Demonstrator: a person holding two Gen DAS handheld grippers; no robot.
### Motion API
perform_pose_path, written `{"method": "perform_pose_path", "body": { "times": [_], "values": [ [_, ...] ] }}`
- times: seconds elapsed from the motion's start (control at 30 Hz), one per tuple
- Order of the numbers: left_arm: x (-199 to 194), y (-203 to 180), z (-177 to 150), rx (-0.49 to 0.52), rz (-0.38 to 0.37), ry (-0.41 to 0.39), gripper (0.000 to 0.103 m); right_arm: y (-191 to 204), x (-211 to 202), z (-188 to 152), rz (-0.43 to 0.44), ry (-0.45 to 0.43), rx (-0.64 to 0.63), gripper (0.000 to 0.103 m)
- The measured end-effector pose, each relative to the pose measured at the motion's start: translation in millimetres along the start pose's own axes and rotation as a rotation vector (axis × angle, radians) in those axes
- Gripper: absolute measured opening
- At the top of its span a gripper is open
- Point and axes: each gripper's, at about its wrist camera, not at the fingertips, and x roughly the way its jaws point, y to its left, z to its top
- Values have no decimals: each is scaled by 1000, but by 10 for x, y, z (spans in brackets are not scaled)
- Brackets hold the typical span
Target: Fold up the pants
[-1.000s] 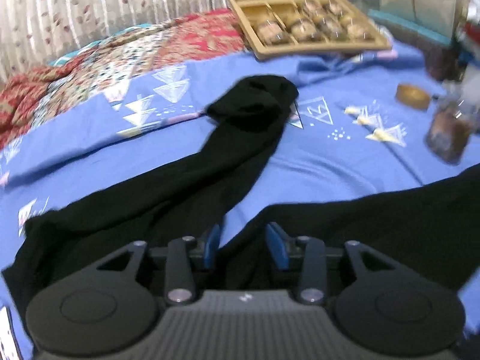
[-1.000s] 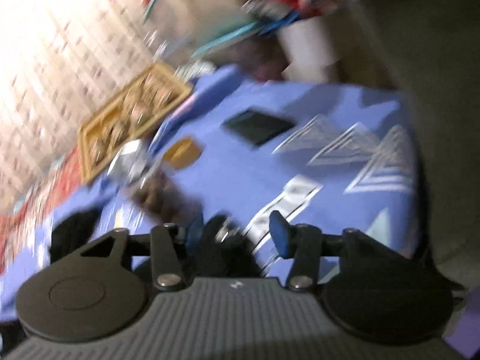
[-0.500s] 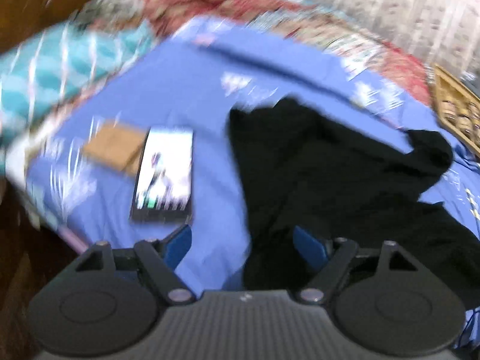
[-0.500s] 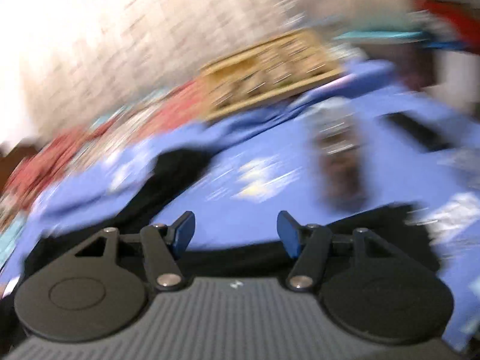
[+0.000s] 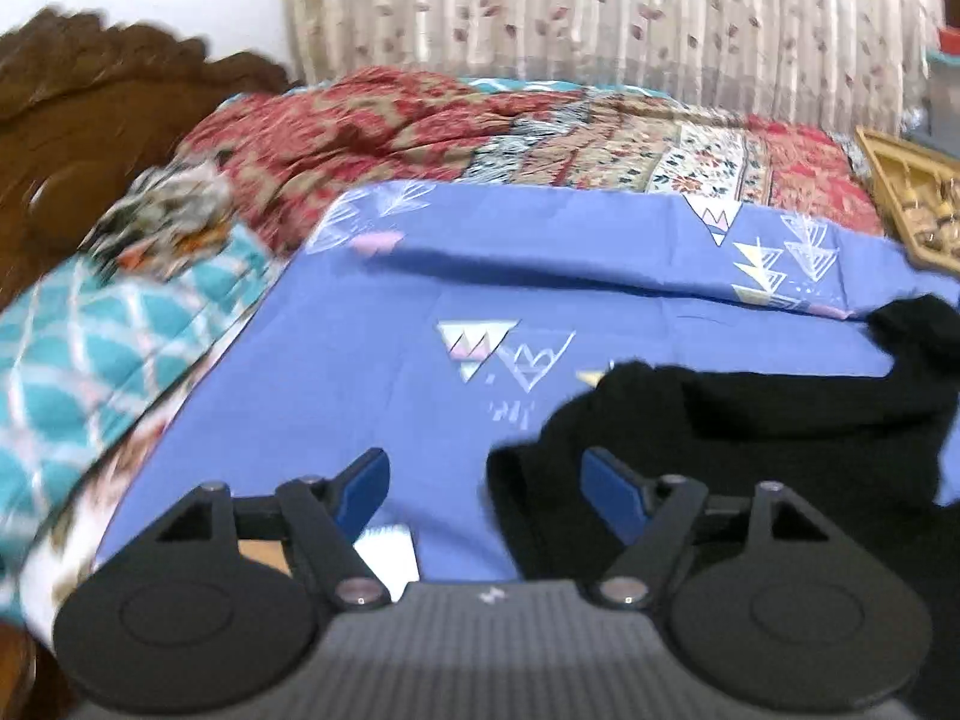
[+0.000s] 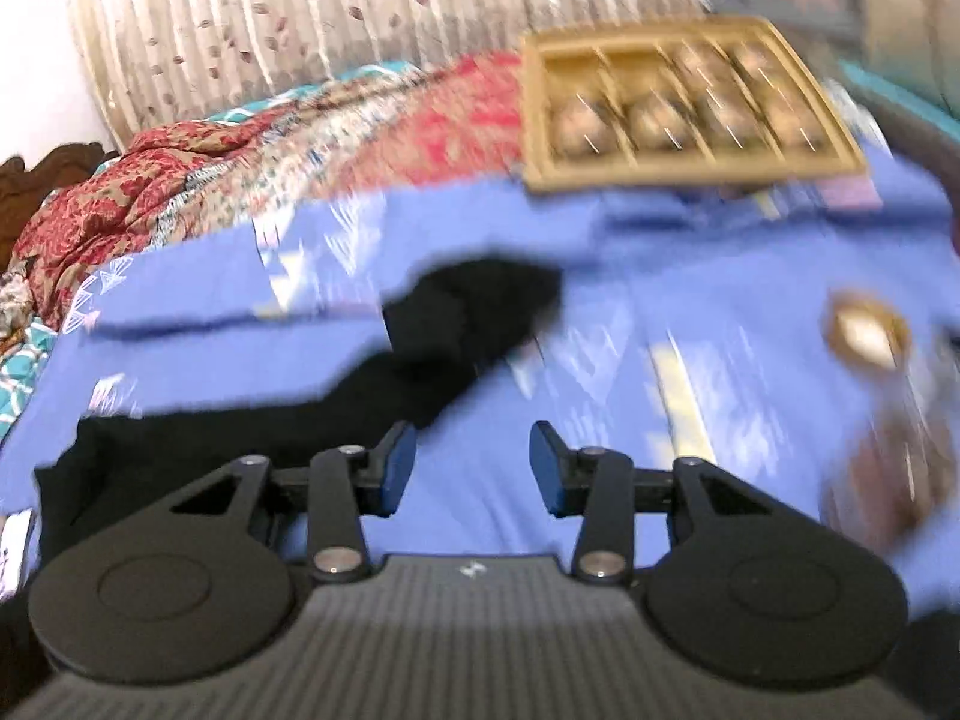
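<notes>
Black pants [image 5: 750, 426] lie spread on the blue bedsheet [image 5: 420, 300], filling the right half of the left wrist view. My left gripper [image 5: 483, 489] is open and empty, its right finger over the pants' left edge. In the right wrist view the pants [image 6: 456, 324] stretch from the lower left toward the middle, one leg end bunched. My right gripper [image 6: 471, 468] is open and empty over the bare sheet, just right of the pants. The right wrist view is motion-blurred.
A red patterned quilt [image 5: 480, 126] and teal pillow [image 5: 90, 348] lie at the bed's far and left sides by a wooden headboard [image 5: 72, 120]. A tan compartment tray [image 6: 678, 108], a small round tin [image 6: 867, 333] and a brown jar [image 6: 888, 480] sit at right.
Both cameras have swung fast. The left gripper has opened wider and now faces the headboard side; the phone has slid under it. The right gripper has moved over the sheet beside the pants.
</notes>
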Motion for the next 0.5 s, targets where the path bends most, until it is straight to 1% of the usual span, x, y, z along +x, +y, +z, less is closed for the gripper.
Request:
{"method": "perform_pose_path", "body": {
  "times": [0.03,0.07,0.13,0.17,0.2,0.23,0.27,0.33,0.37,0.4,0.43,0.47,0.5],
  "values": [
    [148,-47,52,21,-13,3,81,114,193,199,-2,-3,-43,62],
    [294,-100,78,43,-28,8,86,232,403,323,-4,-4,-87,72],
    [671,-227,132,98,-57,50,91,459,860,513,-34,3,-168,74],
    [859,-289,142,120,-59,85,91,566,1132,588,-59,27,-196,74],
    [1061,-353,152,140,-52,126,91,660,1455,672,-90,60,-219,74],
    [1233,-426,156,164,-47,165,90,727,1694,727,-119,93,-230,74],
    [1342,-489,141,188,-49,185,90,775,1995,772,-141,144,-232,74],
    [1467,-598,130,221,-57,190,90,837,2410,765,-170,222,-259,74],
    [1499,-643,135,228,-67,190,88,900,2566,708,-210,246,-315,74],
    [1520,-689,136,234,-77,189,86,961,2716,629,-252,281,-390,72],
    [1538,-738,136,242,-81,187,77,977,2855,517,-280,334,-455,56],
    [1553,-781,113,251,-80,183,57,923,2927,402,-270,371,-475,43],
    [1582,-831,100,265,-80,179,48,850,2863,386,-237,339,-437,37]
  ]
}}
